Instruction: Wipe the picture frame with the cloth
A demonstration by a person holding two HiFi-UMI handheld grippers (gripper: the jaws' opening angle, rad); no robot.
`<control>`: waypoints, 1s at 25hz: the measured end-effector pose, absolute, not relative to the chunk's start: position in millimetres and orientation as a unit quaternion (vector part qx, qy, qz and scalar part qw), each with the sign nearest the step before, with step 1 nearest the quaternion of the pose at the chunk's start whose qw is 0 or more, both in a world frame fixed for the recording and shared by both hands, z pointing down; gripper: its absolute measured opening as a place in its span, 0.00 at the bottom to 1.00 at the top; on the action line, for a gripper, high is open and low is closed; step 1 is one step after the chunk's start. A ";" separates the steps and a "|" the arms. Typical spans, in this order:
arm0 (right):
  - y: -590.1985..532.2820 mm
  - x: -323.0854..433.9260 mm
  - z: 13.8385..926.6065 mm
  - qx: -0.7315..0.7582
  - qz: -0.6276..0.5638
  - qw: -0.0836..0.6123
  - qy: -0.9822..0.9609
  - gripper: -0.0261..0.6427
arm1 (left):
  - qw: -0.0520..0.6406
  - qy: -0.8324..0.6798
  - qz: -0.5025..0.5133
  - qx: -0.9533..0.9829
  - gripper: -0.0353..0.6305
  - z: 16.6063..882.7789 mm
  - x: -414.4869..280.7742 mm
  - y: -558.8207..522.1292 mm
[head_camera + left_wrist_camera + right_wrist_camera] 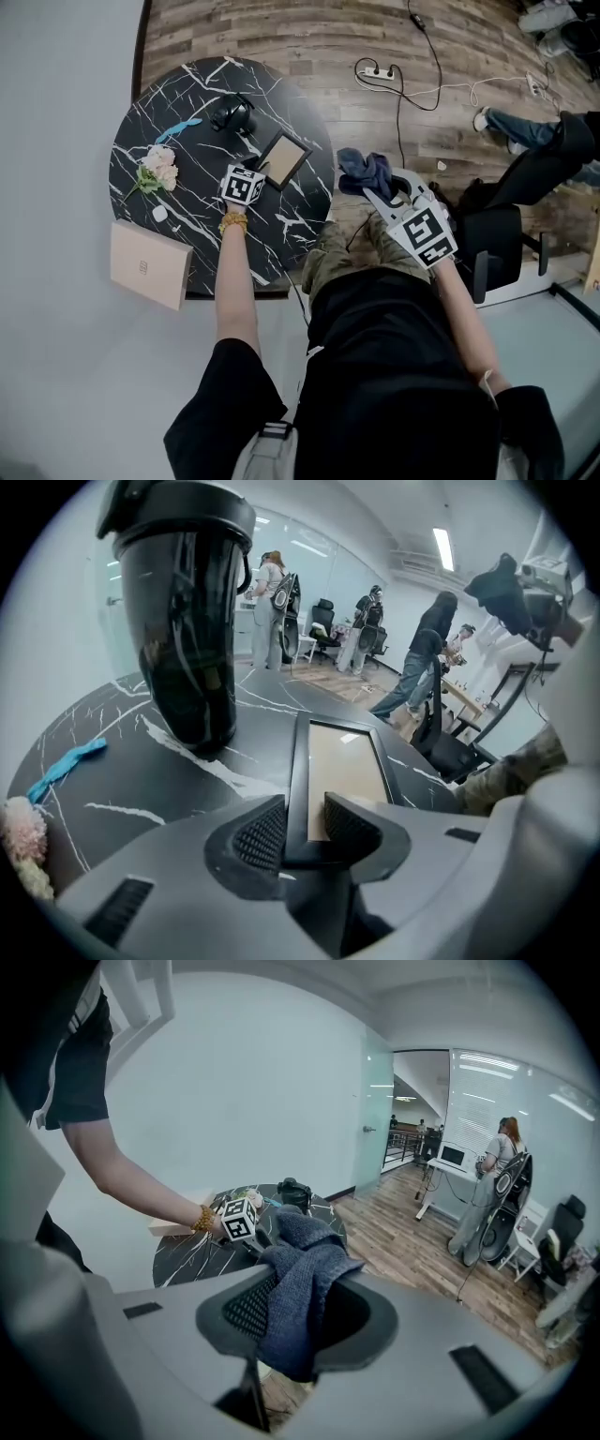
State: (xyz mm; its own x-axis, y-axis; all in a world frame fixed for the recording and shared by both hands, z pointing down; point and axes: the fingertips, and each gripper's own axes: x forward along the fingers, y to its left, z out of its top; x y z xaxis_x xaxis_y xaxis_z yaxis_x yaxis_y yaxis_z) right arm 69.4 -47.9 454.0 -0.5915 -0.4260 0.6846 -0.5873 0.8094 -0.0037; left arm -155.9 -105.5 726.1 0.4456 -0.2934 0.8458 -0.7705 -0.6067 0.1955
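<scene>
The left gripper (305,829) is pinched on the near edge of the picture frame (342,761), which sits on the dark table (187,248) in the middle of the head view. The right gripper (295,1314), off to the right, squeezes the blue cloth (298,1279). The pinch is on a thin edge, so the frame might slip or bump the black cup (183,621).

**Arms out, jaws closed on both sides**

The left arm (236,291) reaches forward, bare below a black sleeve, over the near side of the round black marbled bench (187,112). The left gripper (265,171) tips steeply down, its jaws closed on the near edge of the black-rimmed rectangular picture frame (284,157). The right arm (466,314) stretches out to the right, off the bench. The right gripper (375,192) points down and away, its jaws clamped on a bunched dark blue cloth (364,171).
</scene>
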 end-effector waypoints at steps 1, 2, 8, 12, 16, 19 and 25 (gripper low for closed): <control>-48.3 69.7 453.8 0.287 0.115 0.349 -0.885 0.19 | 0.300 -0.337 0.410 0.793 0.22 725.8 -157.4 -102.4; -48.7 70.1 453.3 0.288 0.114 0.348 -0.885 0.19 | 0.305 -0.342 0.411 0.788 0.16 725.3 -158.7 -99.1; -48.8 68.5 449.4 0.288 0.112 0.341 -0.888 0.19 | 0.327 -0.382 0.395 0.769 0.15 720.6 -160.2 -73.9; -45.8 64.1 451.5 0.281 0.111 0.337 -0.892 0.19 | 0.330 -0.411 0.371 0.765 0.15 708.6 -161.9 -54.6; -42.4 58.1 456.7 0.270 0.111 0.335 -0.896 0.19 | 0.339 -0.440 0.343 0.757 0.15 693.6 -167.1 -36.3; -41.2 52.6 458.9 0.260 0.109 0.335 -0.899 0.19 | 0.355 -0.461 0.316 0.749 0.15 684.9 -169.8 -26.3; -32.7 33.6 481.1 0.229 0.108 0.335 -0.907 0.19 | 0.357 -0.493 0.291 0.738 0.15 670.6 -170.9 -0.7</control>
